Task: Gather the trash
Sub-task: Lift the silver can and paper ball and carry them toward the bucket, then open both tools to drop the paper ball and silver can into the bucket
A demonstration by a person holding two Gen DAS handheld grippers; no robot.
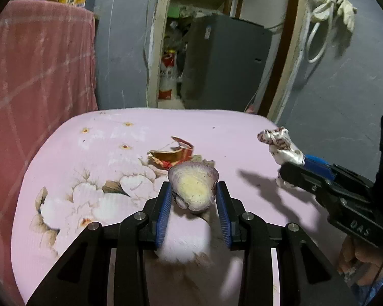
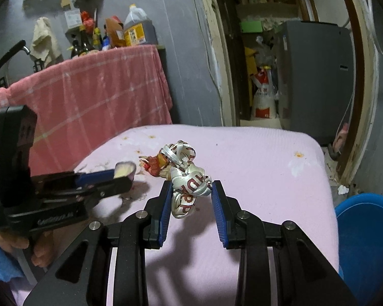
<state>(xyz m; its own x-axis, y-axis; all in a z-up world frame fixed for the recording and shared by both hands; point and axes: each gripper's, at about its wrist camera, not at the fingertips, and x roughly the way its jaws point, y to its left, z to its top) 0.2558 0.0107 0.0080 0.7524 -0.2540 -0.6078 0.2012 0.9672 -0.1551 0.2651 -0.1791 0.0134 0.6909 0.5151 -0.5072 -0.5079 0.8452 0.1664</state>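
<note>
both claws are loaded above the pink table (image 2: 268, 153), the left gripper (image 1: 193, 194) clamping an onion piece (image 1: 192, 187) and the right gripper (image 2: 191, 194) pinching crumpled ribbon (image 2: 189, 181), and the blue bucket (image 2: 367, 234), probably the bin, sits low at the right, nearest the right hand.

A pink table (image 1: 217, 132) with a printed white flower pattern and small orange spots near its far edge carries a torn red-and-gold wrapper (image 1: 175, 156), lying near the middle of the table.

We see a pale-pink tabletop with a cream flower print (image 1: 94, 158), a purple-rimmed yellow onion piece (image 1: 194, 187), a silver crumpled ribbon with red lettering (image 2: 189, 186) and, at four o'clock, a blue plastic bucket (image 2: 367, 232).
</note>
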